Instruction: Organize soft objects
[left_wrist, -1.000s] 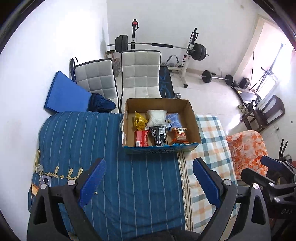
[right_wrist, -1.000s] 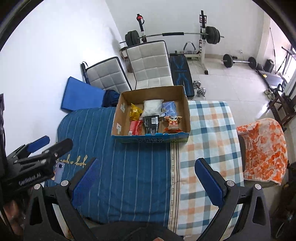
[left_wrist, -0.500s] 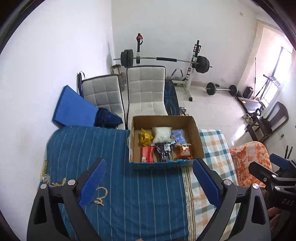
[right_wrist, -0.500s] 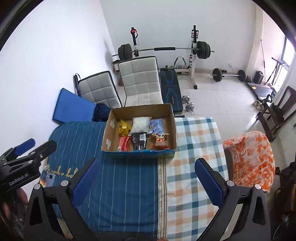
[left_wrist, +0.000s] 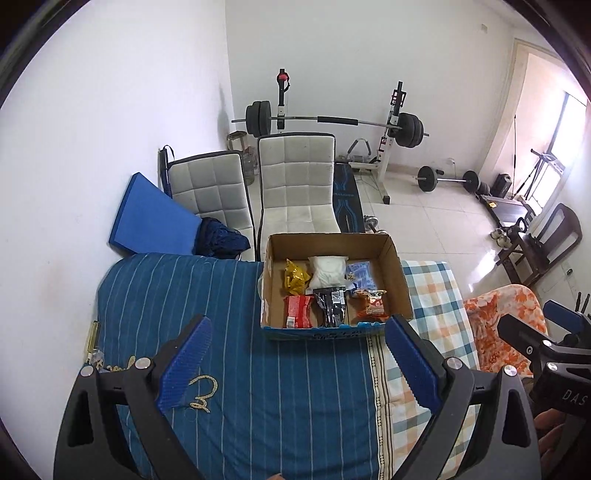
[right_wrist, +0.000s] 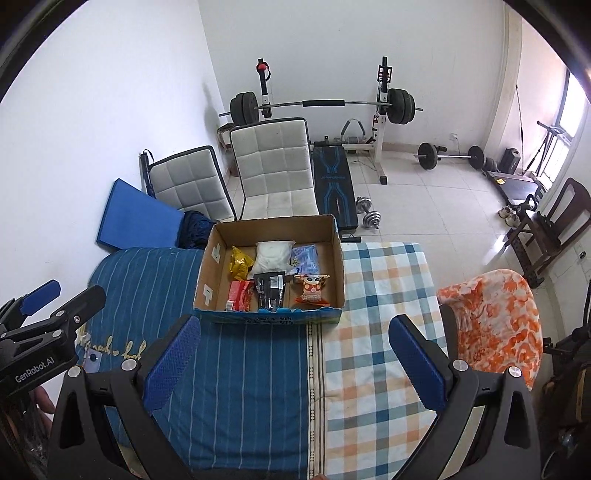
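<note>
An open cardboard box (left_wrist: 397, 258) (right_wrist: 336, 236) stands at the far side of a table covered in blue striped and checked cloth. Inside lie soft packets: yellow (left_wrist: 295, 278) (right_wrist: 240, 264), white (left_wrist: 328, 271) (right_wrist: 273, 254), blue-white (left_wrist: 362, 275) (right_wrist: 306, 256), red (left_wrist: 297, 310) (right_wrist: 240, 295), black (left_wrist: 330, 308) (right_wrist: 271, 290) and orange (left_wrist: 371, 304) (right_wrist: 312, 290). My left gripper (left_wrist: 299, 363) is open and empty, well short of the box. My right gripper (right_wrist: 295, 358) is open and empty, also back from the box.
Two white padded chairs (left_wrist: 295, 184) (left_wrist: 210, 184) and a blue mat (left_wrist: 147, 218) stand behind the table. An orange-flowered chair (right_wrist: 495, 317) is at the right. A barbell rack (right_wrist: 321, 107), a bench and dumbbells fill the floor beyond.
Both grippers have pulled back and tilted up, so the box appears farther away and more of the room shows. Both stay open and empty.
</note>
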